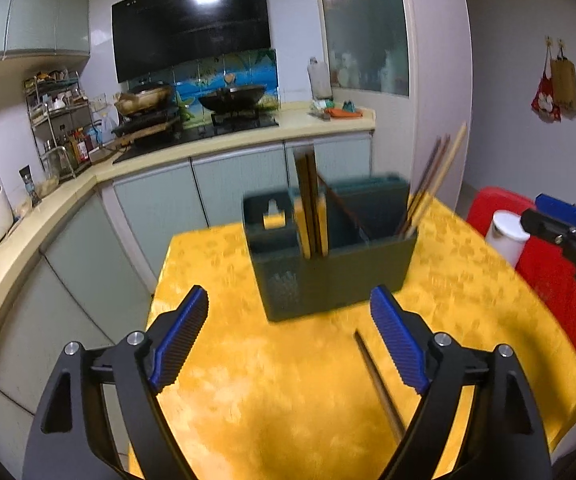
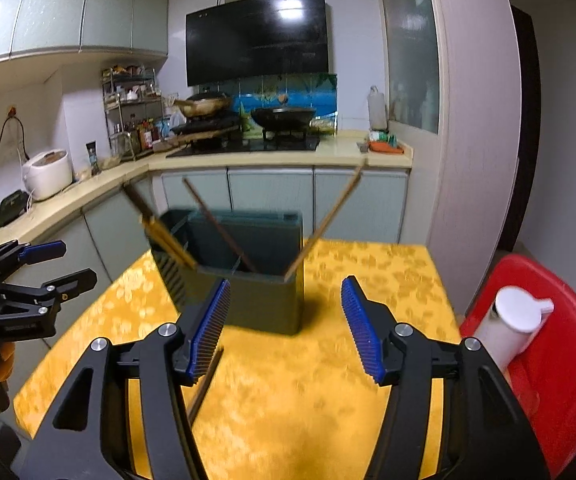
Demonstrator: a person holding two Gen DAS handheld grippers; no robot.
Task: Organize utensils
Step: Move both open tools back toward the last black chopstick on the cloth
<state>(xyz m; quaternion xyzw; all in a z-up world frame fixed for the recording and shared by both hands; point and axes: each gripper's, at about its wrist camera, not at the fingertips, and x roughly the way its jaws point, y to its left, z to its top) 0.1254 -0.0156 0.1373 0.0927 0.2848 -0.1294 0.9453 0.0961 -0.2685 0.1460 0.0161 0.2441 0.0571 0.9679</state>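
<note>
Mostly done: chopsticks (image 1: 310, 204) stand in the holder (image 1: 332, 256); one chopstick (image 1: 378, 384) remains on the counter (image 1: 248, 360), both tools (image 1: 288, 340) (image 2: 286, 328) apart, empty.

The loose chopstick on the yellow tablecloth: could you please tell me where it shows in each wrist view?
Left wrist view: the chopstick lies lower right of centre, beside the left gripper's right finger.
Right wrist view: the chopstick lies lower left of centre, partly behind the right gripper's left finger.
Shared landmark: the dark holder, just beyond it.
</note>
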